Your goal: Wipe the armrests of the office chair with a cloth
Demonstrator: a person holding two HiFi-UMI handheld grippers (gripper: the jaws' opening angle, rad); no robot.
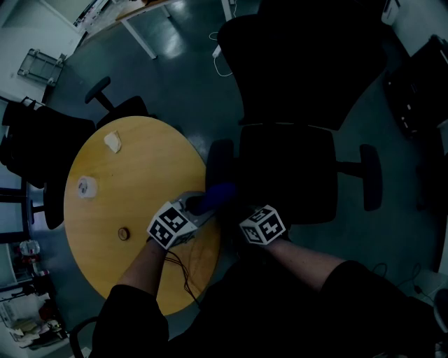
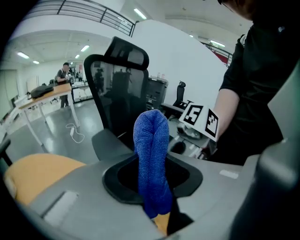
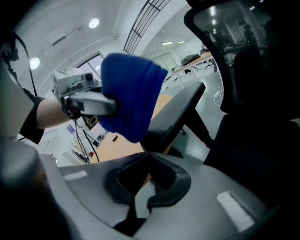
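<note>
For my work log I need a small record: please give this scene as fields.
left claw: shut on blue cloth
right claw: shut at armrest tip, seemingly gripping it
blue cloth position: at the armrest, contact uncertain
table: round, yellow, beside office chair

From above, the cloth is half hidden under the left gripper. Left of it, small bits on the table are too tiny to name.

Place: open office | office chair | round wooden table | desk | ceiling strip lights
</note>
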